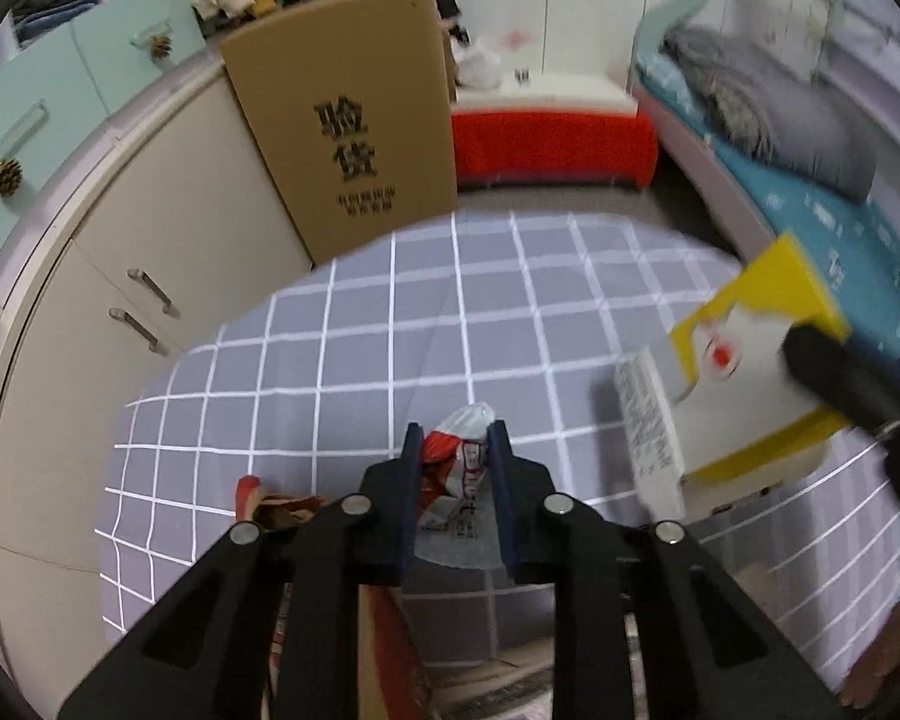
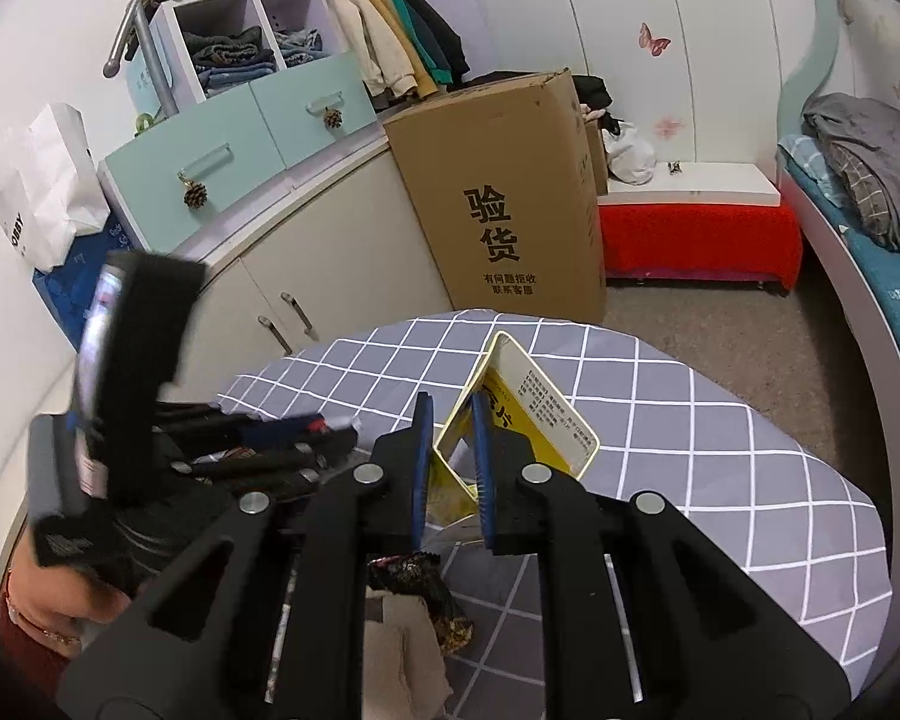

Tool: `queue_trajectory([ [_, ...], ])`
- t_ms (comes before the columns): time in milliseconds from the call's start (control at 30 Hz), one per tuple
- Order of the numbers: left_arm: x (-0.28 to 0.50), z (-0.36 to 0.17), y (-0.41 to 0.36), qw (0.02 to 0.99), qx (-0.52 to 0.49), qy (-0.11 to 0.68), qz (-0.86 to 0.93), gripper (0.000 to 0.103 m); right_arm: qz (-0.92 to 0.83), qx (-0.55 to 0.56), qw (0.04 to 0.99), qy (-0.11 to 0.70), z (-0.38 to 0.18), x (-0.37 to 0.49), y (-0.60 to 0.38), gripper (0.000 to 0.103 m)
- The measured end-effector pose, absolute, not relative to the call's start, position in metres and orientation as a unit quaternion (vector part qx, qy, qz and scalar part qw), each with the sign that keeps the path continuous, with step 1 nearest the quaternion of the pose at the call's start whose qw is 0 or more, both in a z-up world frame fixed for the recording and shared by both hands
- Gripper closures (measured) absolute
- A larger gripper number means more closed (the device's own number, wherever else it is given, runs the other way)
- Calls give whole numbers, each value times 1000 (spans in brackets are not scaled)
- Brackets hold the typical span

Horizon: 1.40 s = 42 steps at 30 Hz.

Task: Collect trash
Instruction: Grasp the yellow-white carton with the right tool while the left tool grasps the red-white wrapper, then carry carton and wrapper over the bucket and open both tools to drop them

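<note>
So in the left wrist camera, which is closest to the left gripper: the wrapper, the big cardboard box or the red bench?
1. Wrapper: between the left gripper's fingers.
2. Cardboard box: past the table, left of centre.
3. Red bench: by the far wall, right of the box.

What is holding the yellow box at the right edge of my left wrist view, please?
Observer: The right gripper is shut on the yellow box, gripping it at its open end, which faces the right wrist camera.
Operator: Thank you. Is there any trash over there that my view misses?
Observer: Yes. A dark patterned wrapper lies on the checked tablecloth, just beneath the right gripper.
Operator: And is the box resting on the table?
Observer: It looks tilted, with its open end lifted; whether its far end touches the cloth I cannot tell.
</note>
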<state>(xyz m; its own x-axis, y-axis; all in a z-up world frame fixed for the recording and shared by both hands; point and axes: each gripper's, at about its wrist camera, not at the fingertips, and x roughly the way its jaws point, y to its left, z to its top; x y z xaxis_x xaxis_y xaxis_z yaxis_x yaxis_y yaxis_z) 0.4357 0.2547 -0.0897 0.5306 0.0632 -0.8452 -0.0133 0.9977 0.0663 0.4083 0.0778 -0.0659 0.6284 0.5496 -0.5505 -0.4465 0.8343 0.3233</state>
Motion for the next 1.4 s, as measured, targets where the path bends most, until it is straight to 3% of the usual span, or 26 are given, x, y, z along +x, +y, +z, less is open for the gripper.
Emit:
queue_trajectory([
  [367, 378, -18, 177, 912, -21, 409, -40, 82, 254, 101, 921, 279, -23, 351, -4, 90],
  [667, 330, -25, 28, 908, -17, 394, -141, 82, 163, 130, 945, 251, -31, 268, -145, 90],
  [867, 309, -77, -89, 870, -6, 439, -225, 82, 75, 149, 949, 267, -74, 217, -239, 90],
  [1067, 293, -158, -176, 831, 11, 489, -266, 82, 1, 172, 931, 323, -153, 193, -306, 90],
  [1400, 313, -283, -210, 790, 12, 568, -230, 82, -33, 257, 883, 391, -273, 214, -349, 86],
])
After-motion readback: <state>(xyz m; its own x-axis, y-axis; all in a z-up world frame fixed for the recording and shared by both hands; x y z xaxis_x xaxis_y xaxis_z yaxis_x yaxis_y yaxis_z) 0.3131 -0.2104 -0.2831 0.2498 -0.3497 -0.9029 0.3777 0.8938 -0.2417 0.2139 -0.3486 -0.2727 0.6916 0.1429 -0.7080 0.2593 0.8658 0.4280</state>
